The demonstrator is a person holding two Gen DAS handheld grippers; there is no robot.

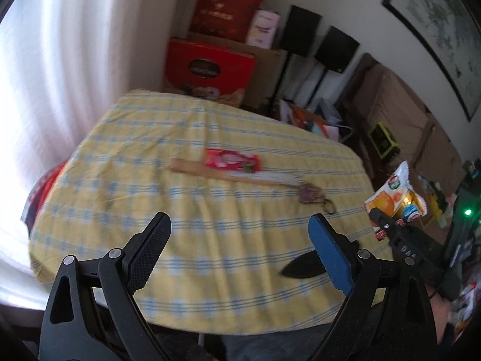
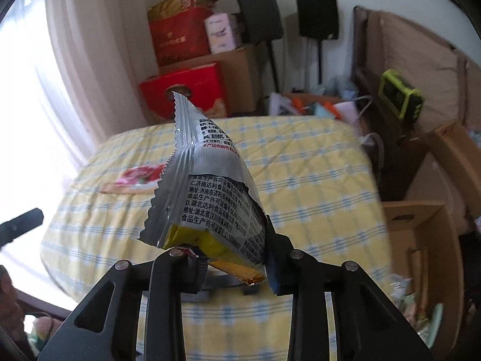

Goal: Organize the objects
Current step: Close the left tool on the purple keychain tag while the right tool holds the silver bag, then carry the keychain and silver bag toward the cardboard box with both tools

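My right gripper (image 2: 231, 258) is shut on a silver and yellow snack packet (image 2: 210, 192) and holds it up above the yellow checked table (image 2: 315, 180). The same packet shows orange and white at the right in the left wrist view (image 1: 396, 195). My left gripper (image 1: 237, 240) is open and empty above the table's near side. On the table lie a red candy packet (image 1: 231, 161), a wooden stick with a white tassel (image 1: 228, 176), a purple keychain charm (image 1: 311, 195) and a black pointed object (image 1: 303, 267).
Red gift boxes (image 1: 207, 69) and cardboard cartons are stacked behind the table. White curtains (image 1: 60, 75) hang at the left. An open cardboard box (image 2: 421, 240) stands right of the table. Two black speakers (image 2: 317, 16) and a brown sofa lie beyond.
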